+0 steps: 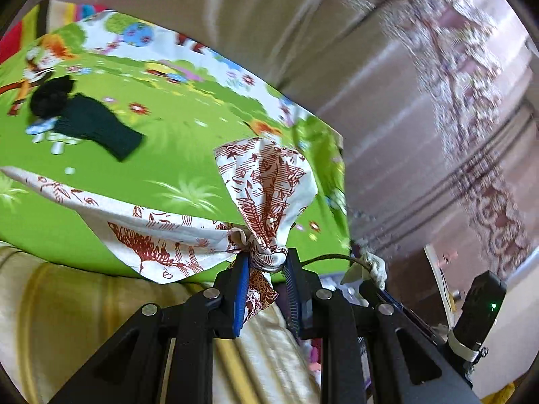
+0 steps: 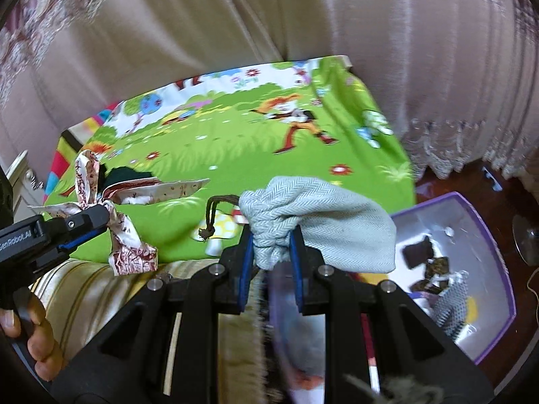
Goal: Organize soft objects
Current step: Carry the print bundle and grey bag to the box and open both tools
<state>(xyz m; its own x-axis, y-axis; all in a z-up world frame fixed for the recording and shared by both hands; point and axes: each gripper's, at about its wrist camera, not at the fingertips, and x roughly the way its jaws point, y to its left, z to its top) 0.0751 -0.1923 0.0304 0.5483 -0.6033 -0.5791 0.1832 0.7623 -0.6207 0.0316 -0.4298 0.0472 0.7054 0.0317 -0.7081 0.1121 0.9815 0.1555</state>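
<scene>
My left gripper (image 1: 266,266) is shut on a white cloth printed with red-brown leaves (image 1: 266,181); the cloth hangs bunched from the blue pads above the green cartoon-print bed cover (image 1: 161,168). The same cloth (image 2: 133,252) and left gripper (image 2: 107,213) show at the left of the right wrist view. My right gripper (image 2: 271,249) is shut on the gathered neck of a pale grey herringbone drawstring pouch (image 2: 323,222), whose brown cord (image 2: 212,215) dangles to the left. A dark green knitted item (image 1: 97,124) lies on the bed cover, far left.
A purple-rimmed box (image 2: 485,235) with dark bits and a mesh piece stands on the wooden floor at the right. Pinkish curtains (image 2: 235,27) hang behind the bed. A striped cream cushion edge (image 2: 87,289) lies below the bed cover. A hand (image 2: 33,336) holds the left gripper's handle.
</scene>
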